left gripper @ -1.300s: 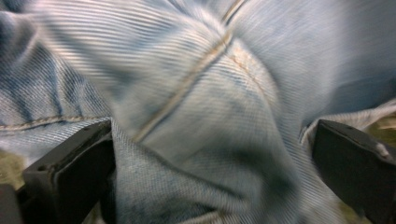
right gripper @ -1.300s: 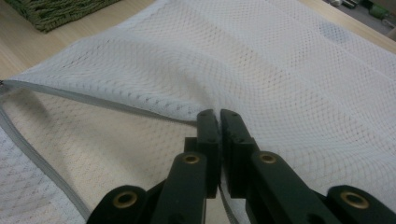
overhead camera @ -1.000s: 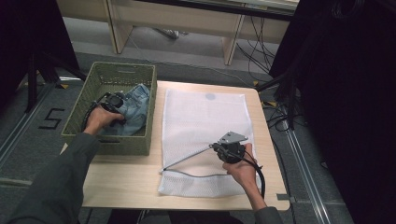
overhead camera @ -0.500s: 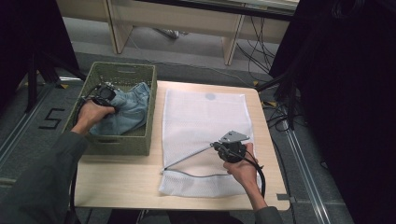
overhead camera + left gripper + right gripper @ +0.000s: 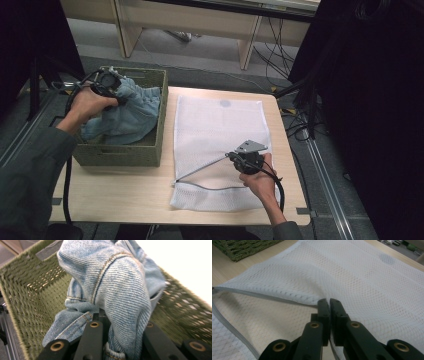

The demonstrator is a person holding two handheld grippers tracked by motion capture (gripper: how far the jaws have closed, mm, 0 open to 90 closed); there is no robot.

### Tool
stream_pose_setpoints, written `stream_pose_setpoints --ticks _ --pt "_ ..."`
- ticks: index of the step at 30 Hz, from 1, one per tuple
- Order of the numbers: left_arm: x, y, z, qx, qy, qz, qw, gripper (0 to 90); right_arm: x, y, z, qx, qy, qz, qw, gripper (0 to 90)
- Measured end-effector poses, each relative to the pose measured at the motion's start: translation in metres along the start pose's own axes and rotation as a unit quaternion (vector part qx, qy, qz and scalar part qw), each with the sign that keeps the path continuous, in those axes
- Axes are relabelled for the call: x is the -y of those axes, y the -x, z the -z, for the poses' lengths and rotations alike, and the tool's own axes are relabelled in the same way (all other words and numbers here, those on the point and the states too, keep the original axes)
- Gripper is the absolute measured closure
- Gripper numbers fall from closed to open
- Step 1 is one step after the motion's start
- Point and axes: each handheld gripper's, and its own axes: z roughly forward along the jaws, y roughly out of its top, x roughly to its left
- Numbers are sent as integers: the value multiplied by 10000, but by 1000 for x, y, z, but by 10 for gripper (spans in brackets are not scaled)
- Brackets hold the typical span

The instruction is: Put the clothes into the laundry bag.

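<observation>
Your left gripper (image 5: 107,82) is clamping on the denim garment (image 5: 127,112), whose folds are hiding the pads; its jaws have just been closing. The garment is hanging partly above the green basket (image 5: 150,150), with its lower part inside. Beside the basket, your right gripper (image 5: 235,156) is pinching the upper zipper edge of the white mesh bag (image 5: 220,120), holding its mouth open. The bag's near edge is lying flat on the table (image 5: 115,192).
</observation>
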Motion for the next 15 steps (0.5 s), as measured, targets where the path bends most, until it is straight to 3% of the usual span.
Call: stream_pose_setpoints --ticks 1,4,6,8,9,11,12,15 --pt "0 0 0 0 0 0 10000 792 0 0 0 0 0 0 10000 881" --pt "-10 4 21 83 82 -94 9999 792 0 0 0 1 -4 9 10000 881" --pt "-13 5 29 284 180 -9 9994 792 0 0 0 -1 4 -4 10000 881" --pt "-15 9 36 277 109 -162 9994 792 0 1 0 -3 -4 8 10000 881" --pt "-16 11 40 328 164 -144 9992 792 0 1 0 1 -3 13 10000 881" --pt "-18 13 47 463 258 -191 9984 794 0 0 0 -2 -7 11 10000 881" --pt "-18 15 51 621 372 -110 9973 795 0 0 0 -1 -11 11 10000 881" --pt "-21 22 67 750 444 -281 9958 796 1 0 -1 51 43 20 10000 881"
